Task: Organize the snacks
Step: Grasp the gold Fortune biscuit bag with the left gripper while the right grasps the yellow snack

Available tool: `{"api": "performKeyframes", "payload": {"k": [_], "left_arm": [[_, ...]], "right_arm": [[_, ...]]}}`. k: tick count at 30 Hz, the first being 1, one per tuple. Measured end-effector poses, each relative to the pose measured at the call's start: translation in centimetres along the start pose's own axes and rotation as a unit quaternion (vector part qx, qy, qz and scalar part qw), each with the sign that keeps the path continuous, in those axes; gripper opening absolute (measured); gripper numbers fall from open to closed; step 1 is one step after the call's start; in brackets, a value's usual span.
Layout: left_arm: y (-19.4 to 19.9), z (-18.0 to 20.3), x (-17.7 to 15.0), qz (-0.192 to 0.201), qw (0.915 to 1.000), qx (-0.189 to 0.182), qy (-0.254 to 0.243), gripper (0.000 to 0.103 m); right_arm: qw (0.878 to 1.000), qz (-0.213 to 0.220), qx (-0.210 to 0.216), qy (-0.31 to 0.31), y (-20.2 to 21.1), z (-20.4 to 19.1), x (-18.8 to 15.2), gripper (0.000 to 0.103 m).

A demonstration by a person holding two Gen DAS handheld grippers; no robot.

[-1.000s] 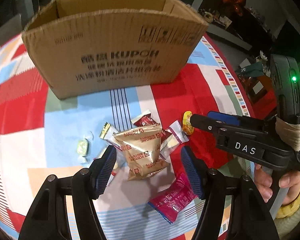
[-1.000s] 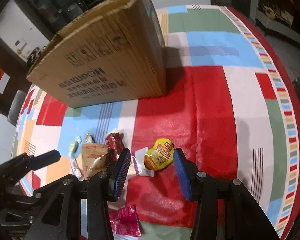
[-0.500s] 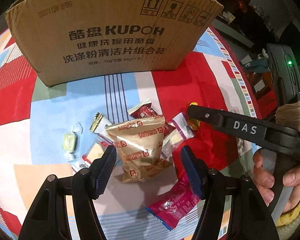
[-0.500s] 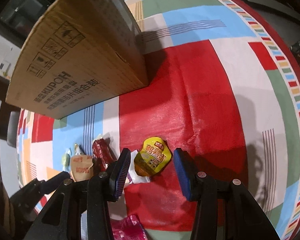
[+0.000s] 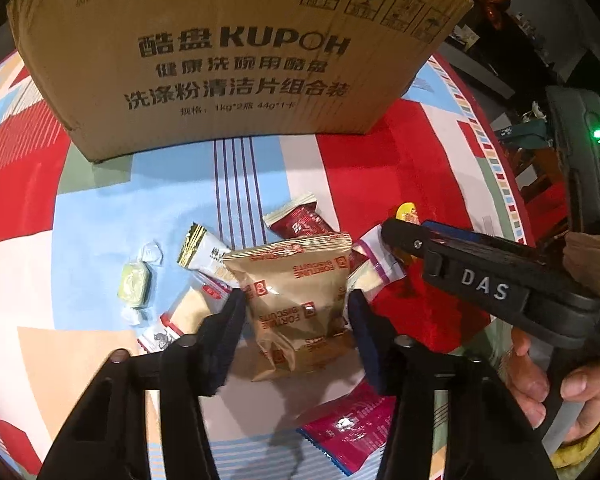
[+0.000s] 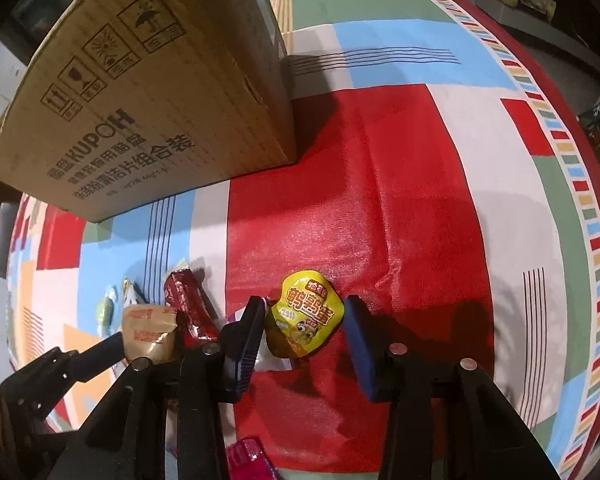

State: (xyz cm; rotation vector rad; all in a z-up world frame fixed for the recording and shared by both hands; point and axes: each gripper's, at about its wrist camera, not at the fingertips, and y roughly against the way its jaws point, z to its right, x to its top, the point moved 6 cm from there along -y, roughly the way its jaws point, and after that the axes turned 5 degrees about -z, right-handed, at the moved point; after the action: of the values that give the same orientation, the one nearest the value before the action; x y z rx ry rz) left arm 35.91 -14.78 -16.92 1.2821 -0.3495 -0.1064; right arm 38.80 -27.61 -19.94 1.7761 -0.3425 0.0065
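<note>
Biscuit packet [image 5: 296, 300] between left tongs [image 5: 296, 312].

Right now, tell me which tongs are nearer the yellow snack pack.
Right. The right tongs straddle the yellow snack pack; the left tongs have just been closing around the gold biscuit packet, further off.
</note>
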Motion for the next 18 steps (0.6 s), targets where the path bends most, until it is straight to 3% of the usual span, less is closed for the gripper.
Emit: {"api": "performKeyframes", "payload": {"k": [6, 18], "left_arm": [[0.1, 0.4, 0.0, 0.011, 0.9999, 0.001, -0.007, 0.038], [3.7, 0.5, 0.5, 0.06, 0.998, 0.018, -0.013, 0.038]], "right_arm": [[1.0, 0.006, 0.009, 0.003, 0.1, 0.2, -0.5, 0.041], [0.999, 0.034, -0.002, 0.025, 2.6, 0.2, -1.6, 0.041]]}}
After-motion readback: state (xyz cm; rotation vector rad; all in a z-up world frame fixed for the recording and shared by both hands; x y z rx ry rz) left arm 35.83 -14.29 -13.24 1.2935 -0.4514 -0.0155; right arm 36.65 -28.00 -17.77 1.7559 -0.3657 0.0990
